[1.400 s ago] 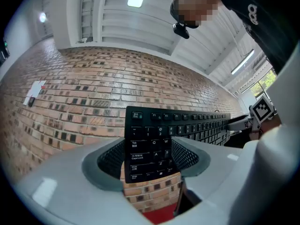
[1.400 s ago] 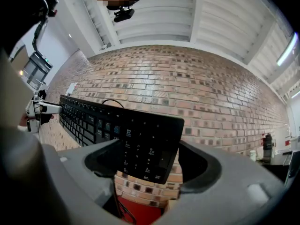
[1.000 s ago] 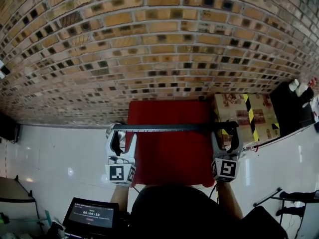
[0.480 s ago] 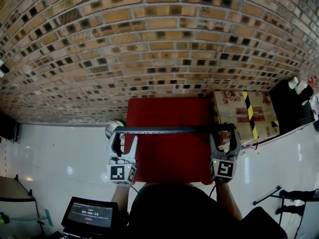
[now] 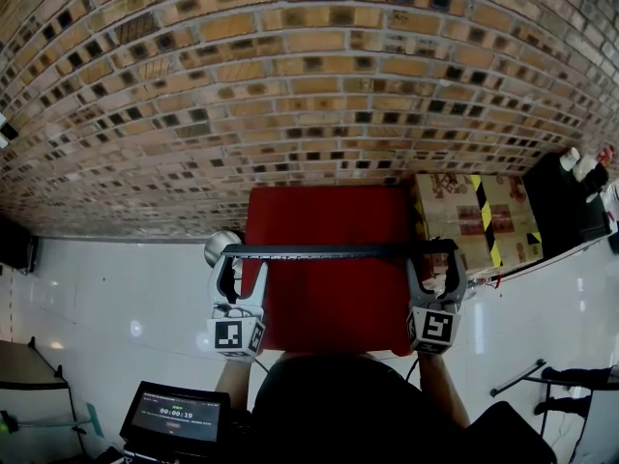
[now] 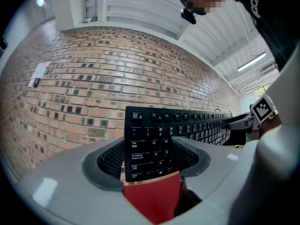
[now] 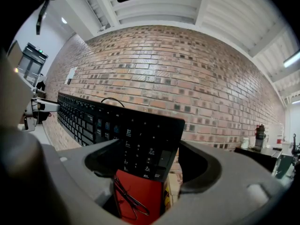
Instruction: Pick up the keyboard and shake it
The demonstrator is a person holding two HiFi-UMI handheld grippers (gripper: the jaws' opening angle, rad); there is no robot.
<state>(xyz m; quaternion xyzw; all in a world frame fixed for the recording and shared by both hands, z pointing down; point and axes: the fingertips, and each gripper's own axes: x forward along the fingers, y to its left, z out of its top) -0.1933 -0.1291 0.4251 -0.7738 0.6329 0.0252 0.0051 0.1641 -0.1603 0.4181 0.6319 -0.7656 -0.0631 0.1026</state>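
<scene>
We hold keyboard point(image 5: 338, 251) aloft, over red surface point(image 5: 329, 317). Left tongs point(image 5: 240, 265) clamped on its left end, right tongs point(image 5: 437, 267) clamped on its right end. Long axis spans level from tongs to tongs, neither hand nearer. Shake, we judge, needs both tongs moving together.

My head camera looks steeply down onto the flat red rectangular surface point(image 5: 329, 298), apparently a tabletop. The cameras on my left gripper point(image 5: 240, 257) and right gripper point(image 5: 435, 257) sit close behind the jaws and face level toward the brown brick wall point(image 6: 93, 78). All three views share the long black plastic keyboard point(image 5: 334, 251).
</scene>
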